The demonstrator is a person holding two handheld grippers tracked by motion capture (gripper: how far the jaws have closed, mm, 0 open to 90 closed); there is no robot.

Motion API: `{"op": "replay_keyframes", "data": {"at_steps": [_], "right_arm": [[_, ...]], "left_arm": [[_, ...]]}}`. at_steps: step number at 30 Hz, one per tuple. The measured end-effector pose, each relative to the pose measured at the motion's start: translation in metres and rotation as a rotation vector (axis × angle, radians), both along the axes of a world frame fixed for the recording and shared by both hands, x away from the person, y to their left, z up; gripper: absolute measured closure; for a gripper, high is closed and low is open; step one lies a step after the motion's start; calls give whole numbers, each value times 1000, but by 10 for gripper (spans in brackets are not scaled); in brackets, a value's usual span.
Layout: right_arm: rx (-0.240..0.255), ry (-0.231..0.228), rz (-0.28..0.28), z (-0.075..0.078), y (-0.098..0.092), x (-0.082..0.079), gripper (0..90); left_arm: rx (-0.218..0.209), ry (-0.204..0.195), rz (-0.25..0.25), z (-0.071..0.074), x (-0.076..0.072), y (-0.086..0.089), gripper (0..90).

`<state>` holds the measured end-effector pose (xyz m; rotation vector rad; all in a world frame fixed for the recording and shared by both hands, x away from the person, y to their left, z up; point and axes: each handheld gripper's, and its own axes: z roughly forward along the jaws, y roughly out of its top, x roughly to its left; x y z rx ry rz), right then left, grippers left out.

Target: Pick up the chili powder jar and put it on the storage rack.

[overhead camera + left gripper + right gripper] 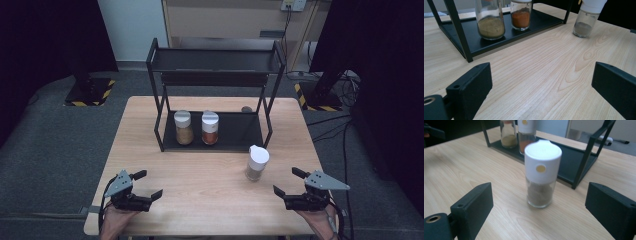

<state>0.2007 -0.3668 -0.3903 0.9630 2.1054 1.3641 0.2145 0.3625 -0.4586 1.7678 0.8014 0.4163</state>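
Right gripper [539, 207] jaws apart, facing white-capped jar [541, 173]; yellow dot on cap, no readable writing.

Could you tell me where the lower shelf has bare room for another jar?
The lower shelf is bare on its right half, beside the red jar. Its left half is crowded by that jar and the yellow jar. The grey jar stands on the table before it.
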Motion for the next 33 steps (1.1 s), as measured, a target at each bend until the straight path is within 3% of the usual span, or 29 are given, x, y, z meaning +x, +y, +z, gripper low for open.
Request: {"op": "replay_keyframes", "data": {"at_steps": [12, 33], "right_arm": [[10, 14, -18, -16, -7, -1, 84], [40, 2, 0, -27, -11, 0, 84]], "left_arm": [[6, -7, -5, 0, 0, -1, 23], [2, -17, -21, 0, 1, 0, 23]]}}
